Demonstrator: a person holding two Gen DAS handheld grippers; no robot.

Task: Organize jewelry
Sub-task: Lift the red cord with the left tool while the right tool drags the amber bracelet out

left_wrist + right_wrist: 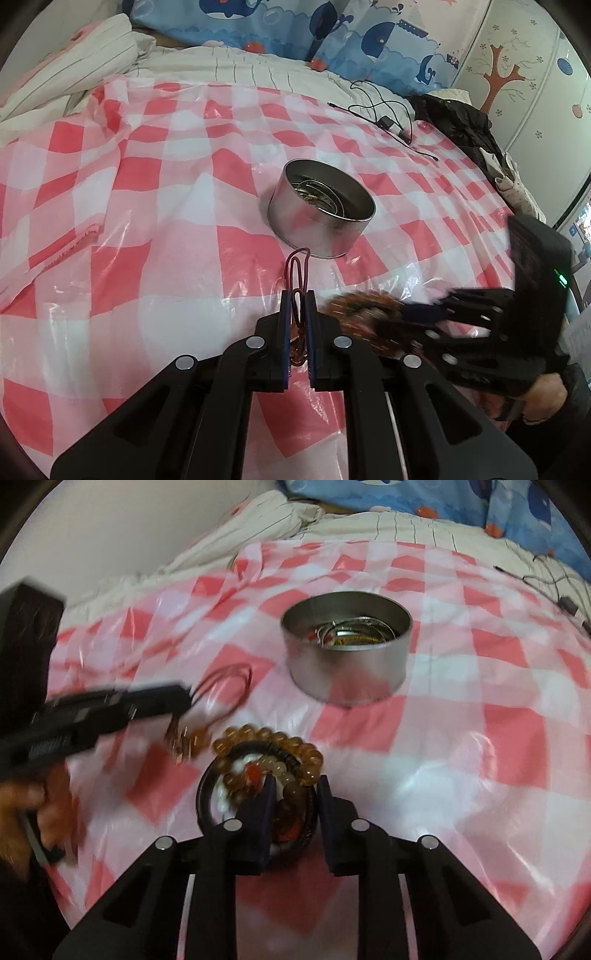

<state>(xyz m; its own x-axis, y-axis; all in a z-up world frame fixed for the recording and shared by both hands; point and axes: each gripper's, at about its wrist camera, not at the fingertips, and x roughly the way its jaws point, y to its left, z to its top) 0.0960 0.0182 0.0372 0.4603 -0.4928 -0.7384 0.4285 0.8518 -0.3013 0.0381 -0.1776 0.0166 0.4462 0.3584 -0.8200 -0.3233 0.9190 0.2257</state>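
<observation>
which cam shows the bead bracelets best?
Right wrist view: the bead bracelets sit centered just ahead of the right claw, with single amber beads visible. In the left wrist view they are only a motion-blurred brown patch, partly hidden behind the right claw.

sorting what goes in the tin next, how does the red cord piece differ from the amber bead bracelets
The red cord loop is thin and pinched in the shut left gripper; the amber bead bracelets are chunky, piled on the checked cloth, straddled by the right gripper. Both sit outside the metal tin.
</observation>
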